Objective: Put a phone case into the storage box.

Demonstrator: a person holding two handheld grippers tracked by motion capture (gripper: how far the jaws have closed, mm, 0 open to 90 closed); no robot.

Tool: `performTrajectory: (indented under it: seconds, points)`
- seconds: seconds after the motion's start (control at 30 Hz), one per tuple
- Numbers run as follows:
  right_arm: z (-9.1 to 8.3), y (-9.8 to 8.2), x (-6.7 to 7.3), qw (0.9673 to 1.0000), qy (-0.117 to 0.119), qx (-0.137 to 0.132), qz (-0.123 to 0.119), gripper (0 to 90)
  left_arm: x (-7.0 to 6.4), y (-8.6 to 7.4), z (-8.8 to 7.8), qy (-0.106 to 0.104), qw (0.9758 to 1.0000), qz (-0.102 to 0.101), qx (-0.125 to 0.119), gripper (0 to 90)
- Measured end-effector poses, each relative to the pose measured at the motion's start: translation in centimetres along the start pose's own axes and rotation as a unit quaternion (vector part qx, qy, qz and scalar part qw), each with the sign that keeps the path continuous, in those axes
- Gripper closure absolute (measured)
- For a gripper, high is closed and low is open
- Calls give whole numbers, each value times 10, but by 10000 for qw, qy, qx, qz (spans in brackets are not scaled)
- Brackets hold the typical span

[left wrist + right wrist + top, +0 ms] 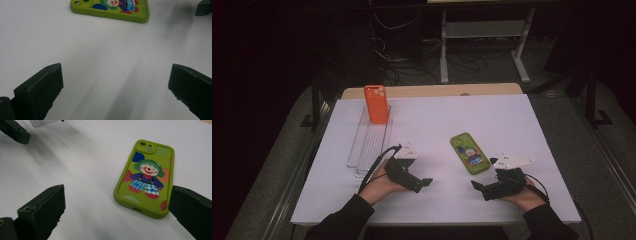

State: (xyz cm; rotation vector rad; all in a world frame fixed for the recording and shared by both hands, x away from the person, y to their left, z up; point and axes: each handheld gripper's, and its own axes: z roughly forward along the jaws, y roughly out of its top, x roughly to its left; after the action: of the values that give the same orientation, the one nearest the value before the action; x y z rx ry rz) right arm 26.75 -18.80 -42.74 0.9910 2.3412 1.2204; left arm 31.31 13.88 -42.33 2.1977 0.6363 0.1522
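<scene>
Right gripper view: green phone case (146, 178) lies at one o'clock, lengthwise, nearest the released right gripper (117, 207).

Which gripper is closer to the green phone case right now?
Right. The right gripper sits just below the green phone case, open, with the case lying ahead of its jaws. The left gripper is farther off to the case's left, also open.
</scene>
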Motion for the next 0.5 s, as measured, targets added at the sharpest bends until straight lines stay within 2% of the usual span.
performTrajectory:
  seconds: [0.1,0.13,0.23,0.37,0.5]
  points:
    - [2,3,-1,9999,-14,56,94,2,2,0,-3,31,9999,96,-15,0]
    - [2,4,-2,9999,-27,64,139,2,1,0,-3,7,10000,-13,-81,0]
    - [0,7,-6,9997,-109,32,219,2,3,-1,-5,-8,10000,78,-54,0]
    - [-3,14,-9,9991,-259,-73,327,2,3,-1,-3,-8,9999,51,-150,0]
    - [-2,21,-11,9988,-344,-1,353,2,3,-2,-3,-36,9999,79,-124,0]
